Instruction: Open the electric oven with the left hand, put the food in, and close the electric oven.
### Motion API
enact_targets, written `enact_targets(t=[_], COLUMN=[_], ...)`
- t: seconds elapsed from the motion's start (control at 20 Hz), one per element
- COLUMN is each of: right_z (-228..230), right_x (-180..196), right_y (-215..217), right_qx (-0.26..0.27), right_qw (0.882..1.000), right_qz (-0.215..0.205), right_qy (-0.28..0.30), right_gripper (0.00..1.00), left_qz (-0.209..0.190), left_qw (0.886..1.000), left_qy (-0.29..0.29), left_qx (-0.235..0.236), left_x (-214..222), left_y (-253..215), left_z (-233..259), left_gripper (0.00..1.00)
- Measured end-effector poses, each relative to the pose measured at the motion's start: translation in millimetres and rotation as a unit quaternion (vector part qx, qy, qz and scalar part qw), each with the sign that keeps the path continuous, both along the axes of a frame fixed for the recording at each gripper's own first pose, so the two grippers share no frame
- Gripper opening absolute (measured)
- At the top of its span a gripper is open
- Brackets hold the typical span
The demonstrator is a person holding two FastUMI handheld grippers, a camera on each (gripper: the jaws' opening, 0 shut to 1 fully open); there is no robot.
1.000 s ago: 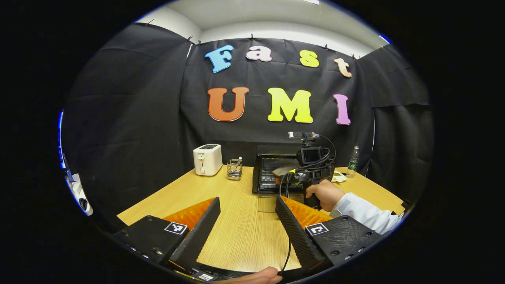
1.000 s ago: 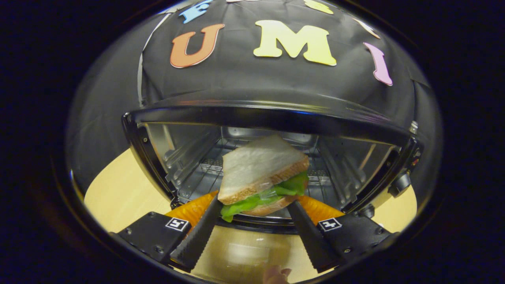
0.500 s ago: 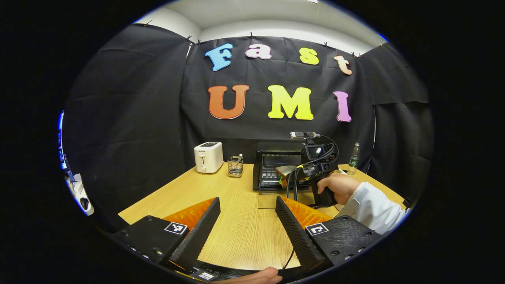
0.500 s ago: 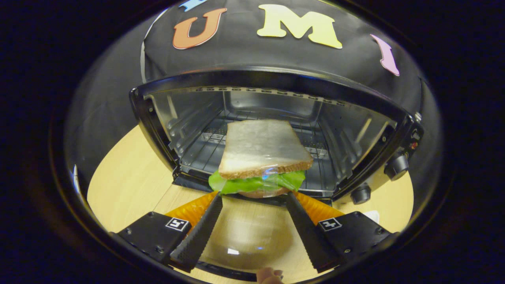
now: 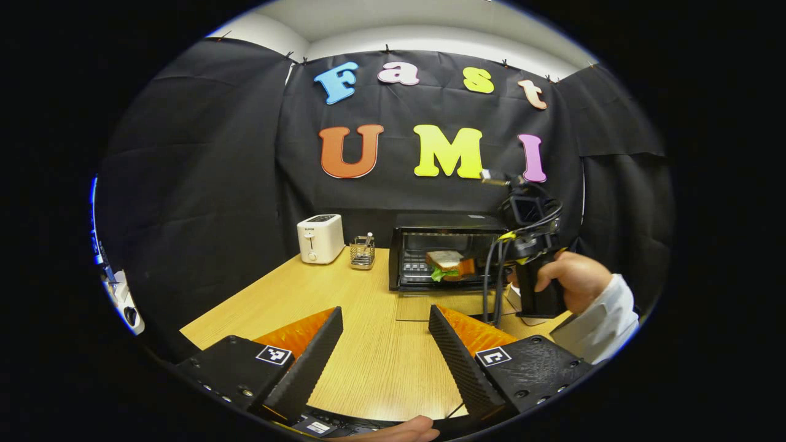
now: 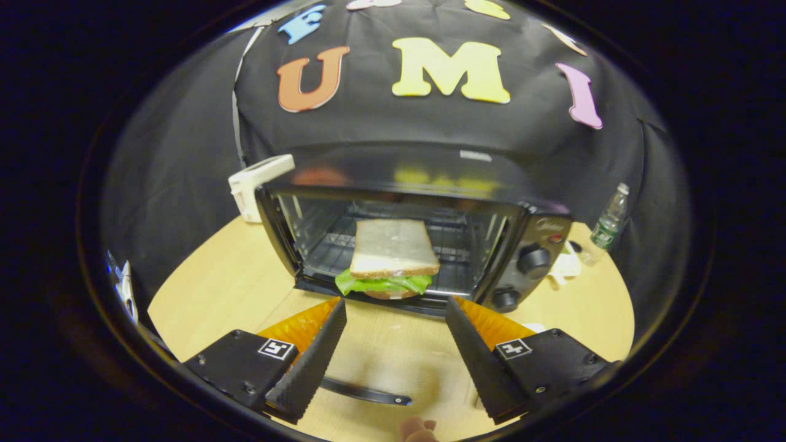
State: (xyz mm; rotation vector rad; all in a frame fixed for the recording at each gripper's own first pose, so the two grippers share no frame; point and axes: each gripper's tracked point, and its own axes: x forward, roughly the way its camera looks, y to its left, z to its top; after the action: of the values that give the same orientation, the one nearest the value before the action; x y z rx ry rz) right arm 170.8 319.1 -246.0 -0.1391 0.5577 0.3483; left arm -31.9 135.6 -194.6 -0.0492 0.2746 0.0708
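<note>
Right gripper view: sandwich (image 6: 389, 261) lies flat in oven (image 6: 405, 239), crust edge toward spread right gripper (image 6: 396, 341).

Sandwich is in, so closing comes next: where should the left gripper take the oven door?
I'd grip the door handle, the bar along the near edge of the flat-lying glass door. Come from the front, jaws above and below, then lift.

table (image 5: 344, 319): light wood | on it: white toaster (image 5: 320, 237), wire holder (image 5: 362, 253), black electric oven (image 5: 448, 248), bottle (image 6: 608, 222) near the far right edge
</note>
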Motion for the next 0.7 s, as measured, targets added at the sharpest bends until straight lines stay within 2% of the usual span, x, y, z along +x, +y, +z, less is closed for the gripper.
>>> enact_targets(t=[0.3, 0.5, 0.7], right_z=[96.2, 146.5, 186.6], right_x=[-46.8, -71.9, -96.2], right_y=[-39.8, -82.6, -132.5], right_qx=[0.050, 0.072, 0.091], right_qw=[0.994, 0.986, 0.976], right_qz=[0.005, -0.005, -0.020], right_qy=[-0.097, -0.152, -0.199], right_gripper=[1.00, 1.00, 1.00], left_qz=[-0.005, -0.031, -0.064], left_qw=[1.000, 0.998, 0.994], left_qy=[0.023, 0.052, 0.077], left_qx=[0.004, -0.003, -0.038], left_x=[27.7, 51.6, 76.0], left_y=[-17.5, -44.8, -83.0], left_z=[-15.9, -38.4, -61.6], left_gripper=[0.93, 0.93, 0.93])
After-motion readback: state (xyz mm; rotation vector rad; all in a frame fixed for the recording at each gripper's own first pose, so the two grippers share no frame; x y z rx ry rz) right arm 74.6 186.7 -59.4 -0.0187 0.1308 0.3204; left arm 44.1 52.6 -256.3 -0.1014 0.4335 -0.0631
